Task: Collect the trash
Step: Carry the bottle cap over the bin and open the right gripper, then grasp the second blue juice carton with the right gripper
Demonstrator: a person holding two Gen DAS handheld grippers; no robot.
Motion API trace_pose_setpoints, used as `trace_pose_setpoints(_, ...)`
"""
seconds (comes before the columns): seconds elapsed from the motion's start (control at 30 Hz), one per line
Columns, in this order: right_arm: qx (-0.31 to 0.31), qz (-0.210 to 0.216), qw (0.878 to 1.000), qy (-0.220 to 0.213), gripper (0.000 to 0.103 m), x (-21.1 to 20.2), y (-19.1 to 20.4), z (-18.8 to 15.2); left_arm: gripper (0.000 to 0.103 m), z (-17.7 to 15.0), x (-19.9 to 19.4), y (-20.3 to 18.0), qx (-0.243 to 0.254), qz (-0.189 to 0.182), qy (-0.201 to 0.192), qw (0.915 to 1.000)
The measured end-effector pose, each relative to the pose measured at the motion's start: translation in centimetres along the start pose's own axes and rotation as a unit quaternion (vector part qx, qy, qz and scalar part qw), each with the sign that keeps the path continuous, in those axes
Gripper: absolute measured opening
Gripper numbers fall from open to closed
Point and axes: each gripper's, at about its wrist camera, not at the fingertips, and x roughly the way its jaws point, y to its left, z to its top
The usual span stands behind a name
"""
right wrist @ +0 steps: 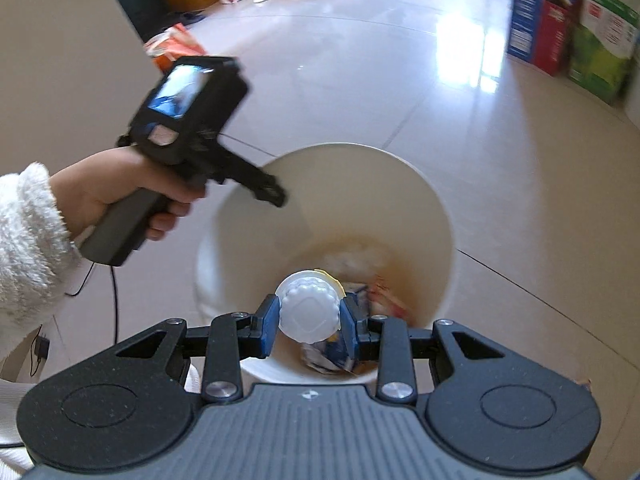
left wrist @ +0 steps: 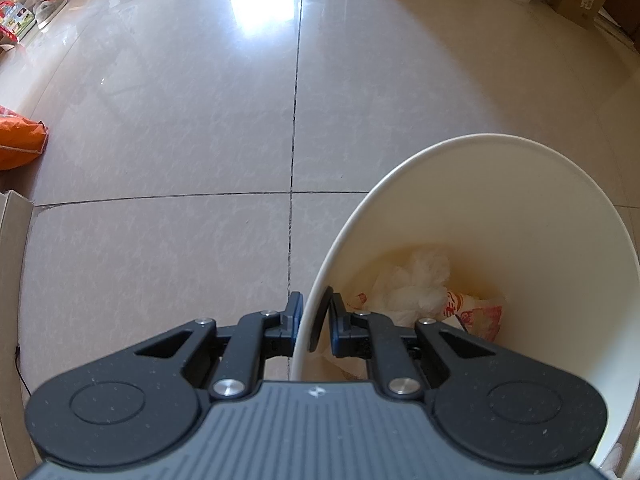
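At the near edge of the right wrist view, the right tongs (right wrist: pixel 310 318) point steeply down over the mouth of a tall cream-white round plastic bin (right wrist: pixel 440 216), their blue pads closed narrowly on either side of a white ribbed round plastic cap (right wrist: pixel 309 314), which seems to top a small bottle with a yellow edge showing just behind it. The cap hangs above the bin's inside, not yet released. Below it, at the bottom of the bin, lie crumpled wrappers in blue, white and red (right wrist: pixel 340 350), blurred in this view.

In the left wrist view, the left tongs (left wrist: pixel 316 322) are pinched almost fully shut on the near left wall of the same bin (left wrist: pixel 520 200), one finger outside the rim and one inside, with a loose black pad pressed against the inner face. Further in, on the bin's floor, rest a crumpled white tissue wad (left wrist: pixel 416 284) and a red-and-white printed wrapper (left wrist: pixel 476 312) just to its right.

To the left in the right wrist view, a hand (right wrist: pixel 132 196) in a fluffy white sleeve (right wrist: pixel 28 240) grips the handle of the left tool at the bin's rim.

Beyond the bin stretches a glossy beige tiled floor (left wrist: pixel 180 120). Far off, an orange bag (left wrist: pixel 20 144) sits at the left, and coloured cardboard boxes (right wrist: pixel 560 36) stand at the far right.
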Motion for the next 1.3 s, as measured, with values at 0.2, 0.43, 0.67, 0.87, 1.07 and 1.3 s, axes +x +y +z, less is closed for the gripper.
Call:
trace_pose_setpoints(0.2, -0.021, 0.019, 1.000, 0.006, 0.062, 0.3, 2.2, 0.6, 0.012, 0.1, -0.1, 0.0, -0.001, -0.003, 0.000, 1.0000)
trace_pose_setpoints(0.43, -0.019, 0.008, 1.000, 0.002, 0.067, 0.1, 1.5, 0.4, 0.012, 0.1, -0.1, 0.2, -0.004, -0.005, 0.001, 1.0000)
trace_pose_setpoints(0.67, -0.007, -0.003, 1.000, 0.001, 0.070, 0.6, 0.8, 0.2, 0.012, 0.1, -0.1, 0.2, -0.005, -0.005, 0.001, 1.0000)
trace_pose_setpoints(0.87, 0.012, -0.014, 1.000, -0.001, 0.071, 0.4, -0.3, -0.2, 0.012, 0.1, -0.1, 0.2, -0.004, -0.005, 0.000, 1.0000)
trace_pose_setpoints(1.07, 0.061, -0.050, 0.997, -0.008, 0.072, -0.6, -3.8, -1.5, 0.012, 0.1, -0.1, 0.1, -0.005, -0.006, 0.000, 1.0000)
trace_pose_setpoints(1.3, 0.166, -0.132, 0.977, 0.001, 0.077, -0.6, -11.8, -5.0, 0.011, 0.1, -0.1, 0.4, -0.006, -0.009, 0.000, 0.9999)
